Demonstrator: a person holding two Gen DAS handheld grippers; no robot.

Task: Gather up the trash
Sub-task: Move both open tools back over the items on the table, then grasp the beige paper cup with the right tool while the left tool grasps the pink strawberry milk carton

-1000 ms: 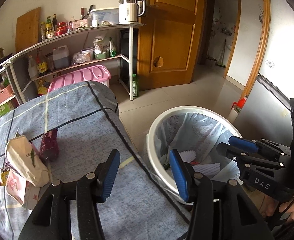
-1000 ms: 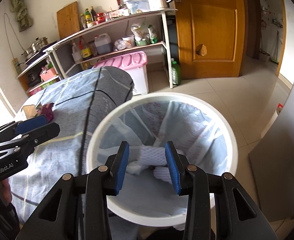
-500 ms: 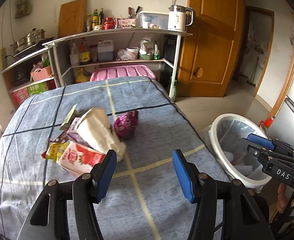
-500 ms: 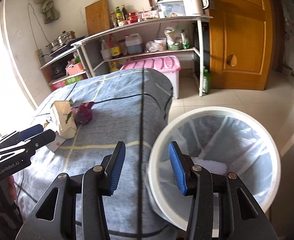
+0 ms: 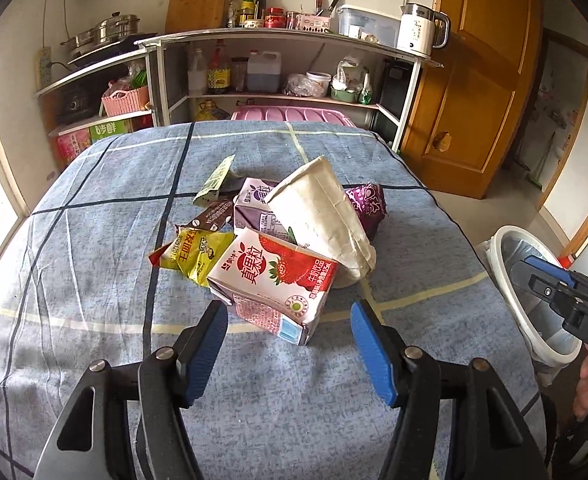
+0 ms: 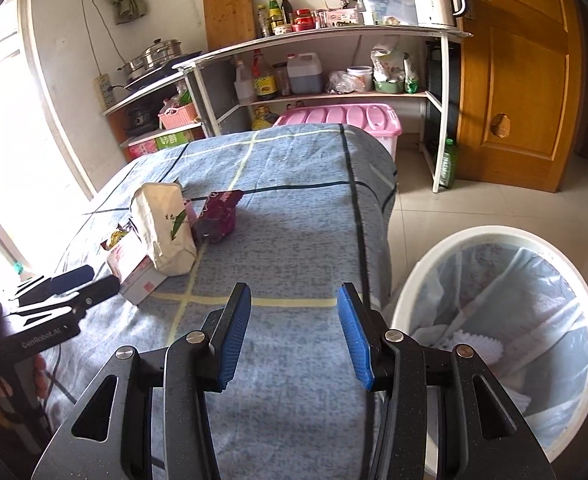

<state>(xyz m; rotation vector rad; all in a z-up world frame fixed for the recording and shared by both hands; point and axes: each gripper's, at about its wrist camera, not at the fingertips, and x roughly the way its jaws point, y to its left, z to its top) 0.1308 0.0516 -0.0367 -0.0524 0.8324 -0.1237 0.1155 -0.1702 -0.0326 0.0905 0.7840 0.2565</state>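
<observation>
A heap of trash lies on the blue checked table (image 5: 94,280): a pink strawberry carton (image 5: 274,280) in front, a beige paper bag (image 5: 321,224), a purple carton (image 5: 254,204), a purple wrapper (image 5: 367,206), a yellow packet (image 5: 194,256). My left gripper (image 5: 290,344) is open and empty, just short of the strawberry carton. My right gripper (image 6: 294,332) is open and empty above the table's right edge, next to the white lined bin (image 6: 505,320). The heap also shows in the right wrist view, with the paper bag (image 6: 166,228) on top.
Shelves with bottles, pots and a kettle (image 5: 417,36) stand behind the table. A pink storage box (image 6: 341,120) sits under them. A wooden door (image 6: 521,72) is at the back right. The bin (image 5: 533,276) stands on the tiled floor right of the table.
Both grippers swung left, away from the bin and toward the table. My left gripper has closed in on the trash heap. My right gripper has opened wider.
</observation>
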